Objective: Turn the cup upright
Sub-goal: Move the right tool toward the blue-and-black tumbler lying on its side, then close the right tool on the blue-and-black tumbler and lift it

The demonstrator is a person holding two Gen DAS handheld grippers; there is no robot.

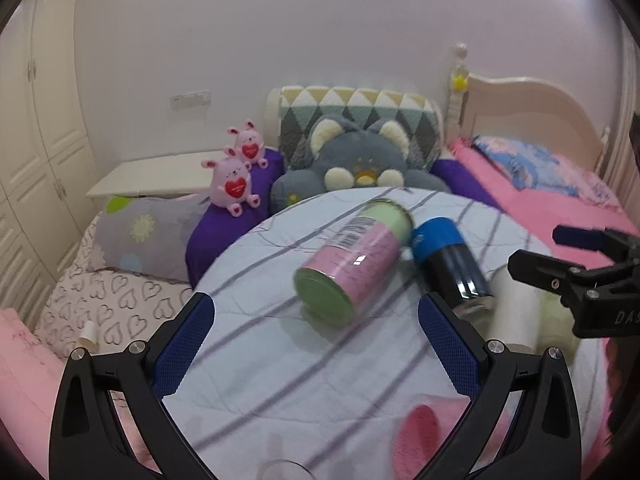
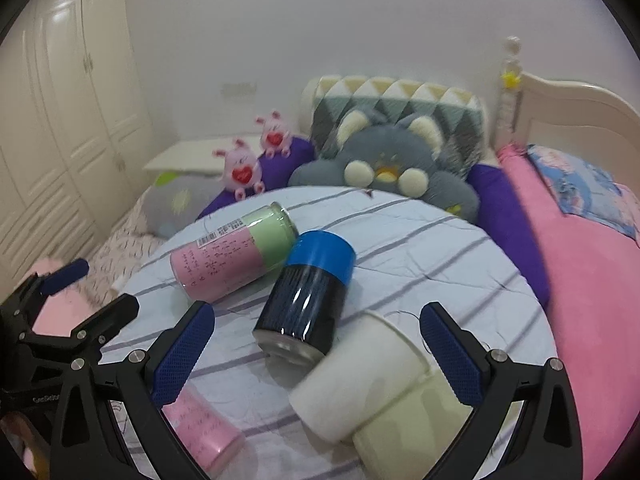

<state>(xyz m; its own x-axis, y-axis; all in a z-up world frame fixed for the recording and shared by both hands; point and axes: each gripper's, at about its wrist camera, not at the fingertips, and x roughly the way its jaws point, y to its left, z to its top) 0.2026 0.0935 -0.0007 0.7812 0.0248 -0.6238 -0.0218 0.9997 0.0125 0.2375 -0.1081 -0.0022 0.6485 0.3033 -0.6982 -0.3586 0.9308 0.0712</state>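
Observation:
Several cups lie on their sides on a round striped table [image 1: 280,360]. A pink-and-green cup [image 1: 354,256] [image 2: 234,258] lies in the middle. A dark cup with a blue band [image 1: 452,264] [image 2: 308,296] lies against it. A white-and-cream cup [image 2: 384,392] [image 1: 516,312] lies nearest the right gripper. A pink cup [image 2: 200,428] [image 1: 424,436] lies at the near edge. My left gripper [image 1: 316,344] is open, short of the pink-and-green cup. My right gripper [image 2: 318,352] is open over the dark and white cups. Each gripper shows in the other's view [image 1: 568,264] [image 2: 60,300].
Behind the table is a bed with a grey plush cat [image 1: 360,160], two pink plush rabbits [image 1: 232,184], a patterned cushion [image 1: 360,112] and pink bedding [image 2: 592,300]. A white wardrobe [image 2: 60,100] stands at the left. A glass rim [image 1: 284,470] shows at the bottom edge.

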